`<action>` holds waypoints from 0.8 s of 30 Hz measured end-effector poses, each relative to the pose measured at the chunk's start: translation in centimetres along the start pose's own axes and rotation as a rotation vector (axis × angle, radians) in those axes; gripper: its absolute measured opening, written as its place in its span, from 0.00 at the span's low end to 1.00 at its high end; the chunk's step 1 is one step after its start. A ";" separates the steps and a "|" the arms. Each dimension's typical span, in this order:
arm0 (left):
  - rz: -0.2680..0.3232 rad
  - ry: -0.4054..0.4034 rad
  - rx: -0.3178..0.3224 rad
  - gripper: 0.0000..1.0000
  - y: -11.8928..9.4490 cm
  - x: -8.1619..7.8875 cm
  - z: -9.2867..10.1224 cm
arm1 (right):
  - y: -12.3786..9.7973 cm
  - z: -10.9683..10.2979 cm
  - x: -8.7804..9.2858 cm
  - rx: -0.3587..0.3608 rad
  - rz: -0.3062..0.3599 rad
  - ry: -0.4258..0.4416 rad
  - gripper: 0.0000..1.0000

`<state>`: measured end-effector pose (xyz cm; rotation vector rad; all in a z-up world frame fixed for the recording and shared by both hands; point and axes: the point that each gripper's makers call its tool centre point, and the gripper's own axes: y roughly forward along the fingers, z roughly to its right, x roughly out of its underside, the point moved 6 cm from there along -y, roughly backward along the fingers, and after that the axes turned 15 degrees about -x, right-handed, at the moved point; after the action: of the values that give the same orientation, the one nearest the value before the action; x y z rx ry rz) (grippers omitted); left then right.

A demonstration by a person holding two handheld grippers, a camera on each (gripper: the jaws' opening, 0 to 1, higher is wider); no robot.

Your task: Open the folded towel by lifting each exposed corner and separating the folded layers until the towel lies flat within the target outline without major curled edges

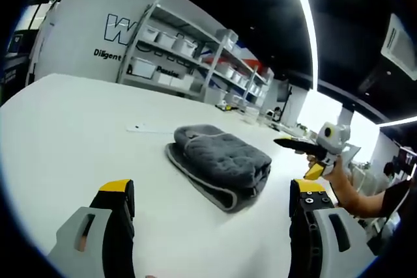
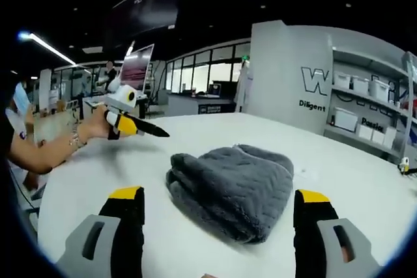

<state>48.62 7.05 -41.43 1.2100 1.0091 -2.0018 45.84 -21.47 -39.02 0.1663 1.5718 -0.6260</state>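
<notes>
Surface: white table; shelving behind
Towel: folded grey plush towel mid-table, layers unopened
Left gripper: jaws wide, short of towel, aimed to approach
Right gripper: jaws wide, flanking towel's near fold

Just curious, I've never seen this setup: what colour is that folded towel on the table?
Dark grey towel with a paler edge trim, best seen in the left gripper view.

The folded towel lies on the table, between both grippers, shelves behind it
</notes>
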 end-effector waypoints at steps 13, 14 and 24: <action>-0.007 -0.008 -0.018 0.97 -0.1 0.1 -0.4 | 3.9 -1.6 -2.9 -0.083 -0.029 -0.091 0.86; -0.008 -0.009 -0.017 0.97 -0.1 0.1 -0.4 | 4.3 -1.9 -3.2 -0.091 -0.030 -0.108 0.84; -0.002 -0.023 -0.012 0.97 -0.3 0.0 -0.4 | 8.7 -4.4 -4.3 -0.130 -0.129 -0.270 0.39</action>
<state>48.53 7.53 -41.43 1.1770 1.0102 -2.0042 46.57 -10.94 -37.56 -0.1146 1.3625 -0.6164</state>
